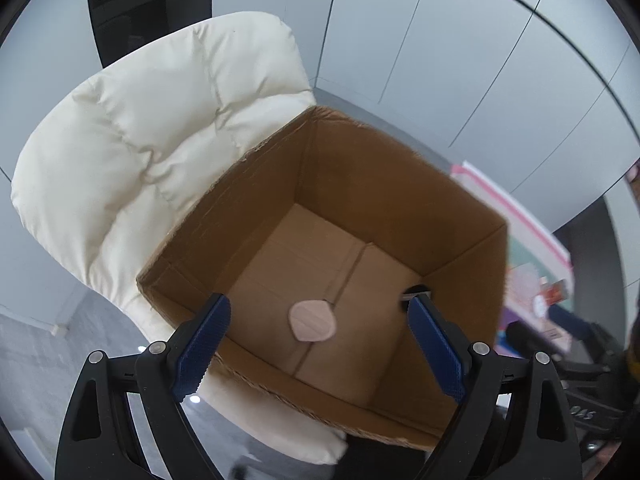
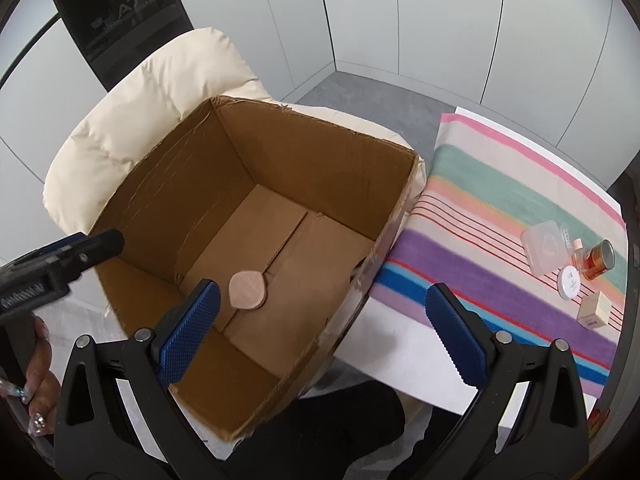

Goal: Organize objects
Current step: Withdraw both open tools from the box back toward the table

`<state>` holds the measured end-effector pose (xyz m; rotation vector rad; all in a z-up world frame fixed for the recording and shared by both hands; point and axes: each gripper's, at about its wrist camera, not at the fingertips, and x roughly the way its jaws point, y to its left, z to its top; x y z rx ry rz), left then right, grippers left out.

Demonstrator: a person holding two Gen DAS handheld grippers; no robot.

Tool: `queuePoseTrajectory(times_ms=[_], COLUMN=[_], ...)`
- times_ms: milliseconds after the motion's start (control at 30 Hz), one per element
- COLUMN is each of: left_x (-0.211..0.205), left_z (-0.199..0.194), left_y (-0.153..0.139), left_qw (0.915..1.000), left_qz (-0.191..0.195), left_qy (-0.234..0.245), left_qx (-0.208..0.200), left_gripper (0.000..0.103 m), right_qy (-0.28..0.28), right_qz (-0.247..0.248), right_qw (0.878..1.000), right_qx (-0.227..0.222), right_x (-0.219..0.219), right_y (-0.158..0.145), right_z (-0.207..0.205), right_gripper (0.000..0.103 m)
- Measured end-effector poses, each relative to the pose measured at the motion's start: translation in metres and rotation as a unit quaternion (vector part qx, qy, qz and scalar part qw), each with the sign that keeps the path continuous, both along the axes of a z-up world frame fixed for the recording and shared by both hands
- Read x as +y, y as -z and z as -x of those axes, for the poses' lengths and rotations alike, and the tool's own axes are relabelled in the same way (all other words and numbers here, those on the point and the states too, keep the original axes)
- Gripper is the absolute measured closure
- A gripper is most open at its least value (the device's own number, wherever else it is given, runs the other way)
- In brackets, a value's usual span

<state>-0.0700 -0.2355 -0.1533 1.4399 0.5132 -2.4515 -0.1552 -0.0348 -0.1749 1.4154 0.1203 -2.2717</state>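
Observation:
An open cardboard box [image 1: 380, 184] stands on a cream padded chair [image 1: 140, 140]. On its floor lies a flat pink oval pad [image 1: 311, 321], loose. My left gripper [image 1: 318, 304] hangs open over the box, the pad showing between its blue fingers without touching them. The right wrist view shows the same box [image 2: 320, 160] and pad [image 2: 248, 290]. My right gripper [image 2: 323, 288] is open and holds nothing; its left finger is over the box, its right finger over the table. The left gripper [image 2: 108, 242] reaches over the box's left rim. A small dark item [image 1: 416, 292] by the left gripper's right fingertip is unclear.
Right of the box, a table under a striped cloth [image 2: 500, 200] carries a clear plastic case [image 2: 546, 248], an amber bottle [image 2: 598, 260], a white round jar [image 2: 569, 282] and a beige cube [image 2: 596, 310]. A person's hand [image 2: 38, 380] holds the left gripper. Grey wall panels stand behind.

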Motion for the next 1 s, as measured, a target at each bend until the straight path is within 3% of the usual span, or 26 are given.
queuePoseTrajectory(times_ms=[233, 633, 1000], left_x=[0.012, 0.052, 0.079], left_z=[-0.018, -0.068, -0.113], left_y=[-0.023, -0.039, -0.041], left_qw=[0.9991, 0.9972, 0.9971], left_qz=[0.04, 0.069, 0.056], left_qy=[-0.014, 0.028, 0.05], left_qx=[0.005, 0.003, 0.004], left_gripper=[0.012, 0.011, 0.011], right_qy=[-0.003, -0.003, 0.0], right_qz=[-0.014, -0.009, -0.012], right_qw=[1.0, 1.0, 0.999], right_qx=[0.011, 0.014, 0.03], right_x=[0.01, 0.036, 0.058], right_y=[-0.02, -0.042, -0.055], right_z=[-0.016, -0.058, -0.1], right_gripper=[0.0, 0.0, 0.0])
